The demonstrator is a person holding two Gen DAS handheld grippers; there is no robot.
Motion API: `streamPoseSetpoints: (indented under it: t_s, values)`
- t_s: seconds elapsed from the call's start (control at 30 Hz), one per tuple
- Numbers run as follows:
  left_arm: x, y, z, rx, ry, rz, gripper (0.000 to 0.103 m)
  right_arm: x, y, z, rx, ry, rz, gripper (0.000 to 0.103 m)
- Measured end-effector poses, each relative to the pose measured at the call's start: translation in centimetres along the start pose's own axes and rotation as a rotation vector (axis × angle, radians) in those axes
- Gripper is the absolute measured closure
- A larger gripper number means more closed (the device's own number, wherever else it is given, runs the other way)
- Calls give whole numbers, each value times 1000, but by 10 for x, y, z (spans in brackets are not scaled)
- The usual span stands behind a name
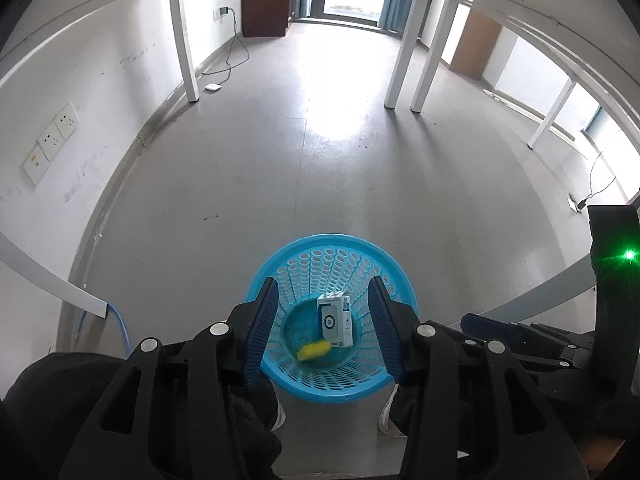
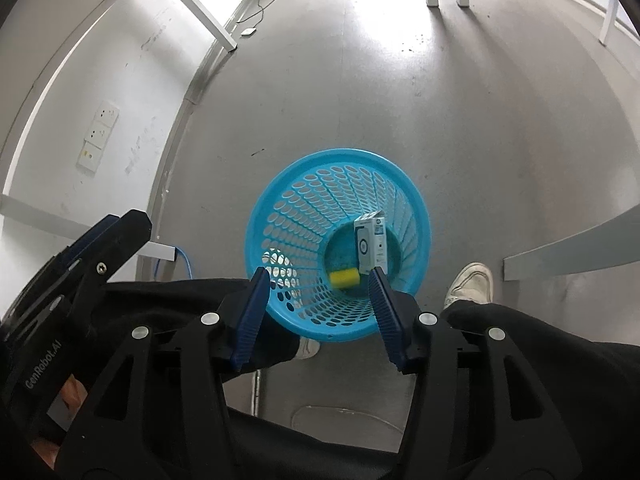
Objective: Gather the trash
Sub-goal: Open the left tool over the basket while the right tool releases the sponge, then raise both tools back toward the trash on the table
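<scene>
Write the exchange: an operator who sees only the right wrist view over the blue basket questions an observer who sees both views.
Operator: I see the other tool only side-on. Is it holding anything?
Observer: No. The left hand-held gripper is open and empty, over the blue basket.
Operator: Any indicator showing on mine?
Observer: Yes. A green light glows on the body of the right hand-held gripper.

Perforated glossy plastic basket (image 2: 280,216); seemingly spongy yellow block (image 2: 344,278).
</scene>
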State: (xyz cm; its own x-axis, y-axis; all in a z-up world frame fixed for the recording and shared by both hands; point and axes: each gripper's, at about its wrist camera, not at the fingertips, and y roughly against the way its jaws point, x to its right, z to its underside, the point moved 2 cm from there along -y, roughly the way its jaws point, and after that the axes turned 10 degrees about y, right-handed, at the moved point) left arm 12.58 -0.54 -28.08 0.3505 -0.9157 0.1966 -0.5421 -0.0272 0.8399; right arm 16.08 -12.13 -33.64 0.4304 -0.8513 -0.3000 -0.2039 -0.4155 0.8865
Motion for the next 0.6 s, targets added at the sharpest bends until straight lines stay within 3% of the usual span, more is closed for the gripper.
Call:
streamPoseSetpoints:
  t_s: [0.17, 0.43, 0.6]
  values:
    - [-9, 10, -3, -7, 20, 31, 57, -9, 23, 5, 23, 57, 64, 52]
    - [-17, 34, 5, 10, 27, 41, 54, -16, 63, 22, 83, 89, 70, 46]
    - [-25, 50, 13, -38, 37, 96, 48, -27, 94, 35, 131, 135, 53, 37]
